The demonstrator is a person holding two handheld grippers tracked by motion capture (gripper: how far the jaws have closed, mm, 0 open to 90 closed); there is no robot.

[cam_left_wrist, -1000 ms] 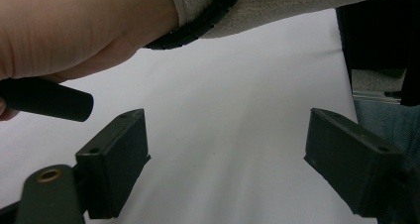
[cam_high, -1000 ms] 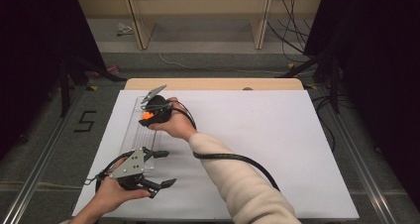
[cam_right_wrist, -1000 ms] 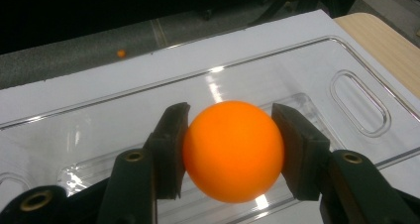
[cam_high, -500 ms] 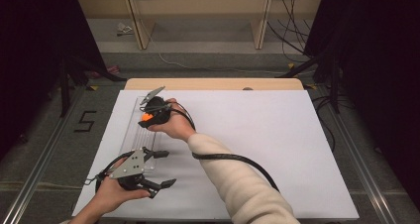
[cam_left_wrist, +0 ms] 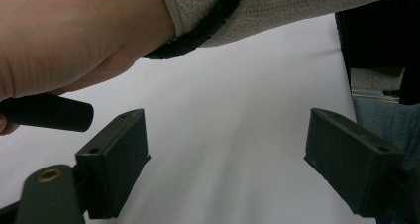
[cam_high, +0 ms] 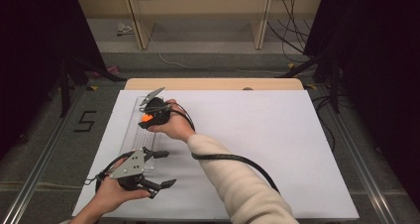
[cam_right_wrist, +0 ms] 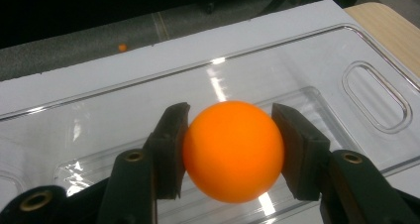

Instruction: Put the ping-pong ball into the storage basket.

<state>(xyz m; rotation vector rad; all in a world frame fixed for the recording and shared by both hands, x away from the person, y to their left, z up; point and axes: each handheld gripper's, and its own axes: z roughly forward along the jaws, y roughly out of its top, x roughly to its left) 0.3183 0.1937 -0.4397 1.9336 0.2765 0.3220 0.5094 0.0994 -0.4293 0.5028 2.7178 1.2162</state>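
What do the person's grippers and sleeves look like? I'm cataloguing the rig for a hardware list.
Both are hand-held black two-jaw tools. The left gripper has blocky rectangular black pads, brass-coloured pivot rivets and a grey three-cornered plate on top. The right gripper has the same rivets, and a ribbed black cable trails from it. The right arm wears a cream fleece sleeve.

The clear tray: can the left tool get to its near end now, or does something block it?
Probably yes. The left tool is open and empty, beside the clear tray, whose near end is free; the right tool holds the orange ball farther along.
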